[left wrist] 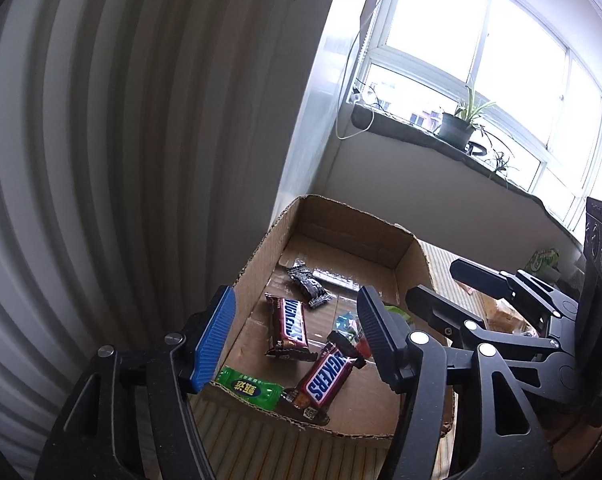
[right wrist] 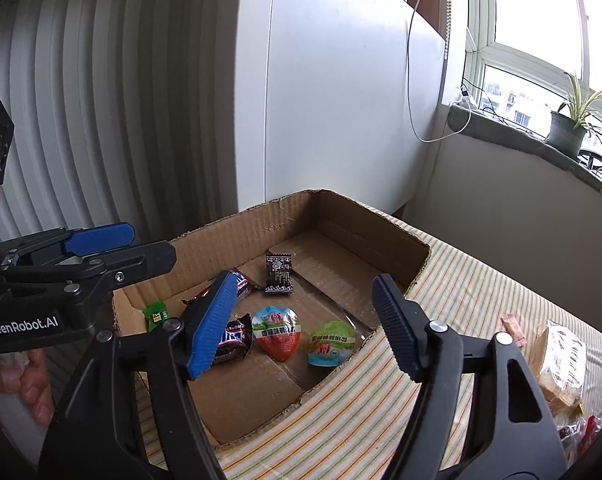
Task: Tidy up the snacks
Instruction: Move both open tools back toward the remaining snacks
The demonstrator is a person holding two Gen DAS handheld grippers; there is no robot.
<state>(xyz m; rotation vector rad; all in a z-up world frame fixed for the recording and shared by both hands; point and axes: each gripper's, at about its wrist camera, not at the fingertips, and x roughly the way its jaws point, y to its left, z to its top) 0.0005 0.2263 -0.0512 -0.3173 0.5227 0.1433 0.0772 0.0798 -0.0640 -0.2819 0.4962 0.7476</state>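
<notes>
An open cardboard box (left wrist: 261, 252) (right wrist: 229, 236) stands on a striped cloth. Inside lie two Snickers bars (left wrist: 289, 328) (left wrist: 325, 376), a green candy (left wrist: 249, 388) (right wrist: 156, 314), a black-and-white wrapped candy (left wrist: 309, 280) (right wrist: 279, 274), a red jelly cup (right wrist: 279, 332) and a green jelly cup (right wrist: 331, 344). My left gripper (left wrist: 293, 292) (right wrist: 153, 245) hangs open over the box's near left side, with nothing between its fingers. My right gripper (right wrist: 307, 278) (left wrist: 441, 280) is open above the jelly cups, holding nothing. Its blue finger (right wrist: 213, 320) hides part of a Snickers bar (right wrist: 231, 342).
To the right of the box, a wrapped bread packet (right wrist: 561, 360) and a small pink candy (right wrist: 511, 326) lie on the striped cloth (right wrist: 461, 280). A ribbed white wall stands close behind the box. A person's hand (right wrist: 33, 380) holds the left gripper. A windowsill with a potted plant (right wrist: 569, 128) is at the far right.
</notes>
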